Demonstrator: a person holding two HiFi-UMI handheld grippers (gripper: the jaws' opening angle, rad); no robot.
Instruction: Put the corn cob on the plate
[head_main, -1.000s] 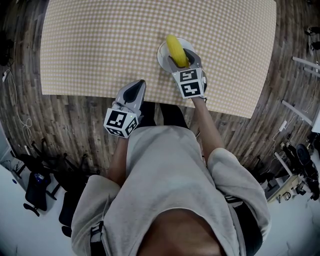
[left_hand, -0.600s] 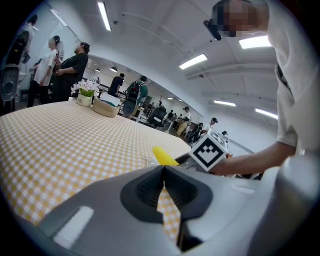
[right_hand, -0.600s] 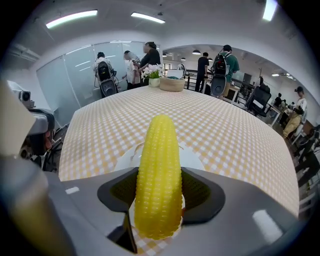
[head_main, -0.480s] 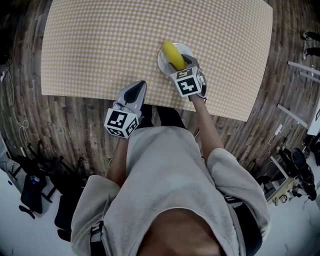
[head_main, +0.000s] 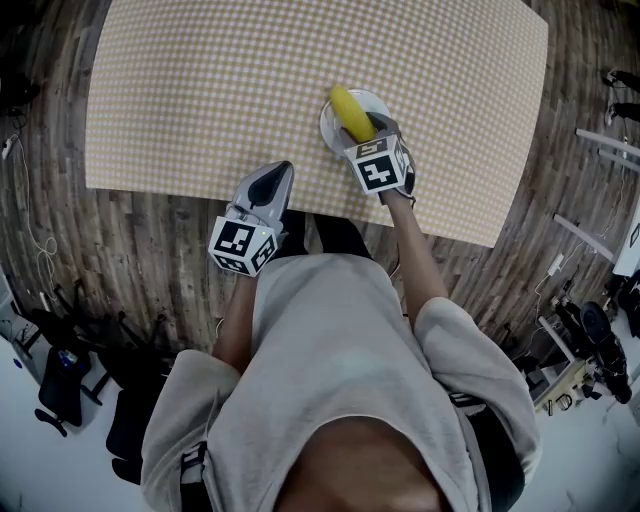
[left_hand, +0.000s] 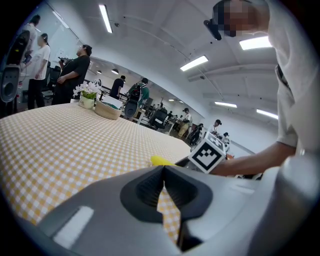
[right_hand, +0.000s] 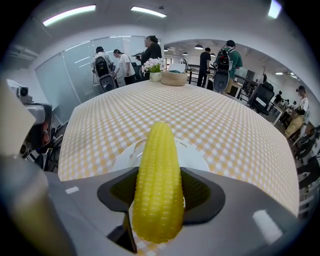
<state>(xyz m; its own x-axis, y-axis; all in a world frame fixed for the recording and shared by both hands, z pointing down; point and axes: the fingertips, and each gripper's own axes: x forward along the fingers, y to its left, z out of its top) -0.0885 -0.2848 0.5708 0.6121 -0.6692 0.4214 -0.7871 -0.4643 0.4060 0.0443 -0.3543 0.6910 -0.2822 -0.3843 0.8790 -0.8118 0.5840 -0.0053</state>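
Observation:
A yellow corn cob (right_hand: 159, 185) sits lengthwise between the pads of my right gripper (right_hand: 159, 200), which is shut on it. In the head view the corn cob (head_main: 349, 111) lies tilted over the white plate (head_main: 380, 100), near the front right of the checked table (head_main: 200, 80). I cannot tell whether it touches the plate. The plate (right_hand: 198, 158) shows beneath the cob in the right gripper view. My left gripper (head_main: 277, 174) hovers at the table's front edge, well left of the plate. Its jaws meet, with nothing between them (left_hand: 162, 192). The corn's tip (left_hand: 161, 160) shows beyond them.
A flower pot (right_hand: 156, 75) and a basket (right_hand: 174, 78) stand at the table's far end. Several people stand and sit beyond it. Plank floor (head_main: 130, 240) surrounds the table.
My right gripper has tipped further downward with the corn, bringing the cob more over the plate. The left gripper has stayed put.

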